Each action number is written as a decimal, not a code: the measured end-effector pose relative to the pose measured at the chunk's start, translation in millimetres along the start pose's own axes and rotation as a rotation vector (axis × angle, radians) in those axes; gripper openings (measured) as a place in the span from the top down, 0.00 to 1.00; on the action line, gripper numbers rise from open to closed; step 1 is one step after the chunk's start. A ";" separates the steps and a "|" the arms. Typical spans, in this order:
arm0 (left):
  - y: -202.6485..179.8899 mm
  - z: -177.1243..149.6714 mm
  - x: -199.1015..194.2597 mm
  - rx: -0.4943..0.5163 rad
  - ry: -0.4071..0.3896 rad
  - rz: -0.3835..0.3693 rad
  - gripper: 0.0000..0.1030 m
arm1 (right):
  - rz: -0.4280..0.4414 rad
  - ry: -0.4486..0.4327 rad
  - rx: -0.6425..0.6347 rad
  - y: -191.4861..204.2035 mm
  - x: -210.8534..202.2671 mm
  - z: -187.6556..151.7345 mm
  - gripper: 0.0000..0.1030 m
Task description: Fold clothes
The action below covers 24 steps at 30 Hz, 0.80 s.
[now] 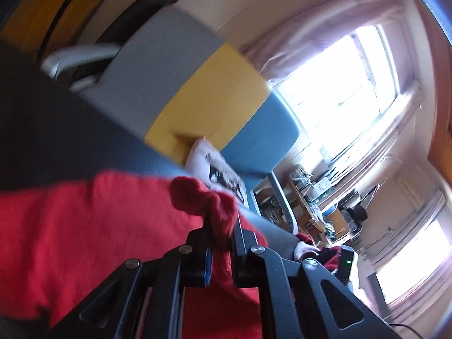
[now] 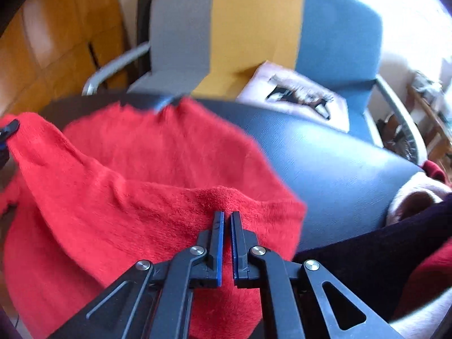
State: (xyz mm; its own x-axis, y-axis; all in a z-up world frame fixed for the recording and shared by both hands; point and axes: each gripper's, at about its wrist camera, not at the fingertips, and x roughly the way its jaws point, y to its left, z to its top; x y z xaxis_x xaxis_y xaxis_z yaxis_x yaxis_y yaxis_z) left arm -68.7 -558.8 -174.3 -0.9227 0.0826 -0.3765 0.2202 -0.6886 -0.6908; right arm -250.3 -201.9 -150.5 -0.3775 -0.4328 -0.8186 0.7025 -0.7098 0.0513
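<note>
Jaws of both grippers are closed almost fully on the same red sweater [image 2: 141, 175]. The right gripper [image 2: 227, 217] pinches a thick fold at its near edge, and the left gripper [image 1: 221, 226] holds a bunched corner, which in the right view stands up at the far left. Because of these two holds the cloth is lifted into a ridge between them, while the rest lies on the dark worktop [image 2: 325, 163]; I judge a fold is being carried over. Behind stands a chair [image 2: 254, 28] in grey, yellow and blue, with a printed cushion [image 2: 296, 96] on its seat.
</note>
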 end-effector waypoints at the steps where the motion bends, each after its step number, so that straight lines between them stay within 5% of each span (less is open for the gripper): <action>1: 1.9 3.8 2.5 -0.006 0.002 0.007 0.93 | 0.002 -0.006 0.021 -2.9 0.7 0.9 0.95; 6: 40.9 1.3 19.7 -0.092 0.065 0.130 0.93 | 0.015 -0.035 0.124 -17.5 4.1 5.3 0.89; 10: 76.4 -20.4 19.8 -0.179 0.099 0.209 0.93 | 0.035 -0.057 0.194 -28.7 0.4 -1.9 0.61; 15: 96.5 -31.0 8.8 -0.252 0.084 0.270 0.85 | 0.047 -0.112 0.171 -18.5 -26.5 -21.0 0.59; 18: 89.3 -25.6 -4.3 -0.271 0.010 0.293 0.84 | 0.076 -0.118 0.131 -0.9 -29.9 -24.5 0.59; 21: 69.4 -20.3 -14.1 -0.219 -0.046 0.307 0.82 | 0.068 -0.102 0.139 7.7 -19.0 -24.5 0.59; 24: 44.5 -21.9 4.9 -0.102 0.010 0.299 0.81 | 0.057 -0.084 0.188 8.8 -1.8 -25.0 0.59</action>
State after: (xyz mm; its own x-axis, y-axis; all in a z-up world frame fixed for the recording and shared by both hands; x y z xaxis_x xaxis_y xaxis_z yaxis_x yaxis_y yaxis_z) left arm -56.5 -573.2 -220.4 -0.8093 -0.1053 -0.5779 0.5124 -0.6076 -0.6069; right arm -228.3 -193.4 -162.9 -0.3952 -0.5142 -0.7612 0.6019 -0.7709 0.2082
